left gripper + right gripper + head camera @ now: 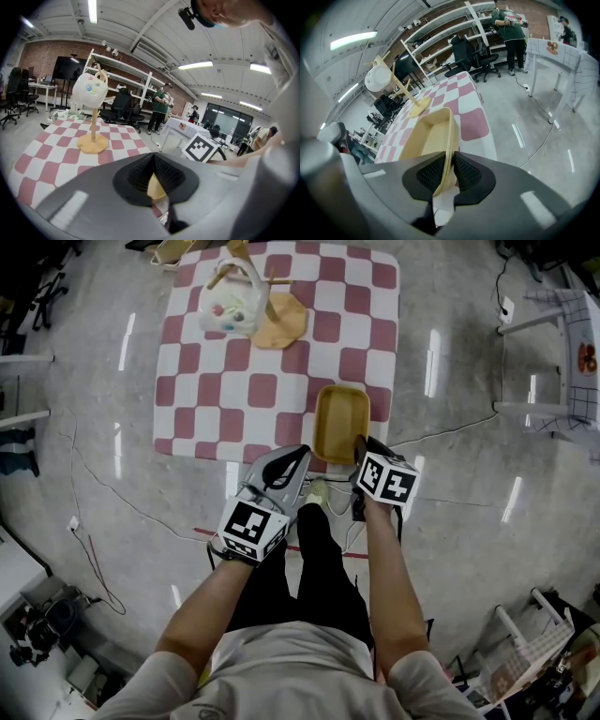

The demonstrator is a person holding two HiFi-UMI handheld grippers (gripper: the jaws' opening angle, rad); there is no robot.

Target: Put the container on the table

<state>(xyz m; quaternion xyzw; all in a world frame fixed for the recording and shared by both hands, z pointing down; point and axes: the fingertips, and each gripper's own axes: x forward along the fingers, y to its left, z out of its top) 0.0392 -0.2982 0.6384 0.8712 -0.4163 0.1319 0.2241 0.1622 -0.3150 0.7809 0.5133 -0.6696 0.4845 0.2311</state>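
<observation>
My right gripper (360,442) pinches the rim of the one container (341,420) at the table's (262,390) near edge. My left gripper (298,456) is closed on nothing. One stand (279,321) holding one white cup (228,306) sits well apart, far side.

Bright ceiling strip lights (196,65), glare streaks on floor (432,362), fisheye-warped dark edges

No legible text, label, brand, number or sign in any view.

Yellow container (341,423) at the near edge of the checked table (246,390) — right gripper (360,444) at its near right corner, left gripper (300,456) just beside. Far end: wooden stand (279,322) bearing a white cup (230,304).
</observation>
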